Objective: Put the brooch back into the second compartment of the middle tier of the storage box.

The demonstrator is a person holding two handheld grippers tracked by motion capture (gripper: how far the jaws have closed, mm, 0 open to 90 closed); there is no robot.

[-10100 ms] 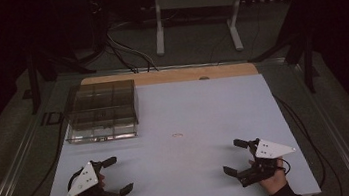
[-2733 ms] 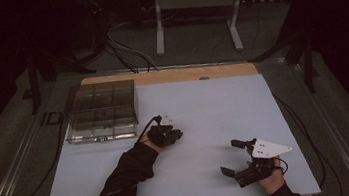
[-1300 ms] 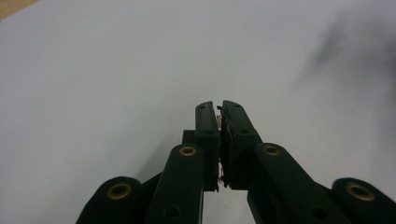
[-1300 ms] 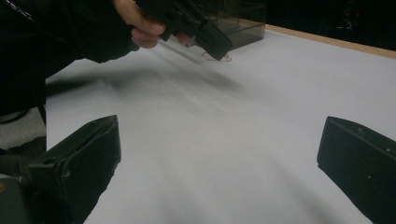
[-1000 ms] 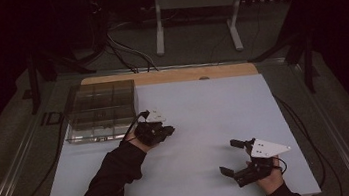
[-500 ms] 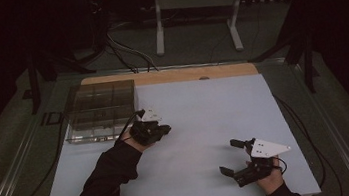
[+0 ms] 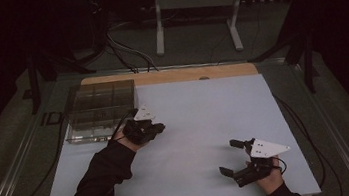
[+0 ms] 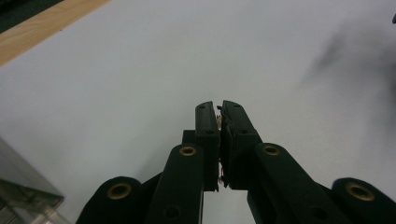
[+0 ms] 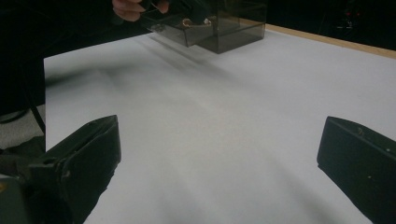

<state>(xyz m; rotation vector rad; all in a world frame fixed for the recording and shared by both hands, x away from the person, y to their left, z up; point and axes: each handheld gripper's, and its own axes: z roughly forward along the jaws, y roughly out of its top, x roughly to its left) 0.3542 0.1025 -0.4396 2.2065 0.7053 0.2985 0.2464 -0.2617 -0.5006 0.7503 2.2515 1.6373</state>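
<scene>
high view: my left gripper (image 7: 158, 127) sits just off the near right corner of the clear compartment box (image 7: 99, 110), over the white table sheet (image 7: 204, 109); its jaws read as pressed together. the piece it carries is too small to make out from here. my right gripper (image 7: 231, 157) rests well away from the box, toward the sheet's near right part, jaws spread wide with nothing between them.

left gripper view: jaws clamped on a small thin item (image 8: 220, 122), pinched in the slit between the two black pads. only a sliver shows: pale with a brownish, coppery tint, irregular edge, running down the seam between the pads. i cannot tell what it is. a corner of the box (image 8: 23, 198) sits low at the left of the jaws, apart from them; the wooden table edge (image 8: 42, 23) lies far off.

right gripper view: jaws stand wide apart, bare white sheet (image 9: 224, 116) between them. the box (image 9: 219, 23) lies far ahead, a hand (image 9: 135, 7) and the left gripper just beside it.
</scene>
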